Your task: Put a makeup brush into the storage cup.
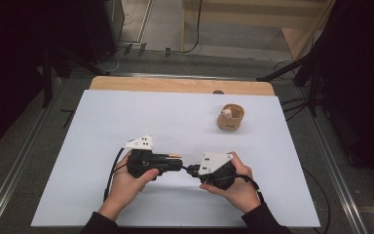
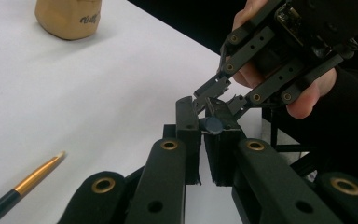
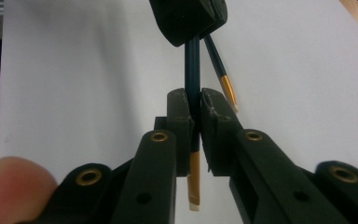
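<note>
High view: a tan cup point(image 1: 231, 117) stands on the white table point(image 1: 126, 122), toward the far right, with something small and pale resting at its rim; what it is cannot be made out. Nearer the person, the left gripper point(image 1: 177, 163) and the right gripper point(image 1: 191, 170) point at each other, tips almost meeting, well apart from the cup. A short pale-tipped stick shows just above the left gripper's body. Nothing lies between the hands and the cup.

Left gripper view: the cup's point(image 2: 68, 17) lower wall, with dark lettering, stands at the top left; its inside is out of frame. The left gripper point(image 2: 205, 122) is clamped on the dark round end of a thin brush point(image 2: 212, 125), its jaws drawn tight against it. The right gripper point(image 2: 213, 95) comes in from the upper right, its tips touching the same brush just beyond. A second brush point(image 2: 25, 184), dark-handled with a gold ferrule and pale tip, lies on the table at the lower left, clear of the jaws.

Right gripper view: the right gripper point(image 3: 196, 116) has its jaws nearly closed around the dark handle of the brush point(image 3: 193, 70), though a sliver of gap shows beside it. The gold ferrule and white tip hang below the pads. The left gripper point(image 3: 189, 21) holds the far end above. The second brush point(image 3: 221, 70) slants just right of it.
</note>
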A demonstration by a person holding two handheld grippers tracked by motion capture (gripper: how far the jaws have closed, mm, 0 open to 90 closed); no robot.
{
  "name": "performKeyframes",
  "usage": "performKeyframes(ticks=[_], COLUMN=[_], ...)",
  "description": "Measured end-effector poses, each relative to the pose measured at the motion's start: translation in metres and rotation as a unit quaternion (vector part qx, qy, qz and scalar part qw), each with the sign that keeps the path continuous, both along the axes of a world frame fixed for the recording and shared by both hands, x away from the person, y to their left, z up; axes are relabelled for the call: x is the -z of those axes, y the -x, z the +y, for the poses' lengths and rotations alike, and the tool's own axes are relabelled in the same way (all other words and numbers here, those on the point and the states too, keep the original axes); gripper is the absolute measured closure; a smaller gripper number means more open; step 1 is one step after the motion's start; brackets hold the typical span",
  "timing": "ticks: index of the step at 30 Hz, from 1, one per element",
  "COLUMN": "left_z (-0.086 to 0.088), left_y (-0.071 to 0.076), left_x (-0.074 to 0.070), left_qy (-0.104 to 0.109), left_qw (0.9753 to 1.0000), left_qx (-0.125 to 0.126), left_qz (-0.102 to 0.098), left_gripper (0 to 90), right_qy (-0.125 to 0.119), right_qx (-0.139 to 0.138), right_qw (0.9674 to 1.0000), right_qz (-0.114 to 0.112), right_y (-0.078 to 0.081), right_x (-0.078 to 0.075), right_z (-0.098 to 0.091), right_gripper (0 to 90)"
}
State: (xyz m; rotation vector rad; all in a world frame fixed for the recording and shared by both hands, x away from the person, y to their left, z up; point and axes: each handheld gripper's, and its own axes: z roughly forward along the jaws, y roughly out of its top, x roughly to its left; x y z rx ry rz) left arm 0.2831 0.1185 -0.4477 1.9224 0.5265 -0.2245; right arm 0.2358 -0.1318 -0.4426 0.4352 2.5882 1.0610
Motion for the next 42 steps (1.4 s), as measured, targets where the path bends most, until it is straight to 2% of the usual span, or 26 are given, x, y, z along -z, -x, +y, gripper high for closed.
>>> performKeyframes(ticks=[4, 5, 6, 7, 8, 10, 14, 18, 20, 21, 22, 24, 25, 26, 28, 29, 30, 32, 33, 34, 35, 36, 37, 39, 42], left_z=[0.004, 0.005, 0.007, 0.009, 0.009, 0.011, 0.014, 0.016, 0.017, 0.017, 0.018, 0.019, 0.019, 0.020, 0.021, 0.022, 0.022, 0.022, 0.023, 0.023, 0.023, 0.023, 0.024, 0.024, 0.024], left_y=[0.000, 0.000, 0.000, 0.000, 0.000, 0.001, 0.002, 0.002, 0.002, 0.003, 0.003, 0.004, 0.004, 0.005, 0.006, 0.006, 0.007, 0.008, 0.009, 0.009, 0.009, 0.009, 0.009, 0.010, 0.012], left_x=[-0.002, -0.003, -0.004, -0.006, -0.006, -0.007, -0.009, -0.011, -0.012, -0.012, -0.012, -0.013, -0.013, -0.013, -0.013, -0.014, -0.014, -0.014, -0.014, -0.014, -0.014, -0.014, -0.014, -0.013, -0.013], left_qy=[0.007, 0.010, 0.012, 0.014, 0.014, 0.018, 0.024, 0.028, 0.031, 0.031, 0.033, 0.037, 0.037, 0.039, 0.043, 0.043, 0.046, 0.049, 0.052, 0.052, 0.055, 0.055, 0.057, 0.059, 0.062], left_qw=[0.9999, 0.9998, 0.9996, 0.9991, 0.9991, 0.9985, 0.9976, 0.9966, 0.9959, 0.9954, 0.9948, 0.9934, 0.9923, 0.9913, 0.9894, 0.9886, 0.9875, 0.9854, 0.9834, 0.9834, 0.9823, 0.9817, 0.9810, 0.9789, 0.9760], left_qx=[-0.012, -0.017, -0.023, -0.032, -0.032, -0.041, -0.053, -0.063, -0.069, -0.073, -0.078, -0.088, -0.095, -0.101, -0.111, -0.114, -0.120, -0.129, -0.138, -0.138, -0.142, -0.145, -0.148, -0.155, -0.163], left_qz=[-0.008, -0.009, -0.012, -0.021, -0.021, -0.029, -0.037, -0.044, -0.050, -0.053, -0.057, -0.064, -0.071, -0.075, -0.083, -0.088, -0.091, -0.100, -0.106, -0.106, -0.109, -0.110, -0.112, -0.119, -0.130], left_gripper=[85.3, 85.3, 85.3, 85.3, 85.3, 85.3, 85.3, 85.3, 85.3, 85.3, 85.3, 85.3, 85.3, 85.3, 85.3, 85.3, 85.3, 85.3, 85.3, 85.3, 85.3, 85.3, 85.3, 85.3, 85.3], right_qy=[-0.016, -0.023, -0.041, -0.052, -0.052, -0.067, -0.075, -0.085, -0.095, -0.108, -0.108, -0.119, -0.132, -0.132, -0.147, -0.165, -0.165, -0.184, -0.201, -0.201, -0.211, -0.228, -0.228, -0.241, -0.254], right_qx=[0.013, 0.022, 0.039, 0.047, 0.047, 0.058, 0.084, 0.089, 0.100, 0.113, 0.113, 0.128, 0.141, 0.141, 0.156, 0.168, 0.168, 0.179, 0.189, 0.189, 0.194, 0.203, 0.203, 0.212, 0.216], right_qw=[0.9998, 0.9995, 0.9984, 0.9976, 0.9976, 0.9960, 0.9934, 0.9921, 0.9902, 0.9874, 0.9874, 0.9843, 0.9808, 0.9808, 0.9764, 0.9716, 0.9716, 0.9663, 0.9610, 0.9610, 0.9579, 0.9523, 0.9523, 0.9470, 0.9426], right_qz=[-0.001, -0.005, -0.008, -0.004, -0.004, -0.005, -0.021, -0.024, -0.022, -0.024, -0.024, -0.024, -0.026, -0.026, -0.026, -0.022, -0.022, -0.018, -0.017, -0.017, -0.016, -0.004, -0.004, 0.001, 0.005], right_y=[-0.001, -0.001, -0.003, -0.003, -0.003, -0.005, -0.004, -0.005, -0.004, -0.004, -0.004, -0.003, -0.002, -0.002, -0.001, -0.001, -0.001, 0.000, 0.001, 0.001, 0.001, 0.002, 0.002, 0.001, 0.002], right_x=[-0.001, -0.001, -0.001, -0.001, -0.001, -0.001, 0.002, 0.004, 0.005, 0.007, 0.007, 0.007, 0.009, 0.009, 0.010, 0.010, 0.010, 0.011, 0.011, 0.011, 0.011, 0.012, 0.012, 0.013, 0.014], right_z=[-0.003, -0.004, -0.006, -0.008, -0.008, -0.011, -0.012, -0.012, -0.012, -0.012, -0.012, -0.011, -0.010, -0.010, -0.009, -0.008, -0.008, -0.007, -0.007, -0.007, -0.007, -0.006, -0.006, -0.006, -0.005], right_gripper=[69.4, 66.1, 63.2, 62.2, 62.2, 60.6, 57.6, 54.5, 53.4, 52.0, 52.0, 50.9, 49.7, 49.7, 48.3, 47.4, 47.4, 46.5, 44.9, 44.9, 44.1, 41.6, 41.6, 40.4, 38.5])
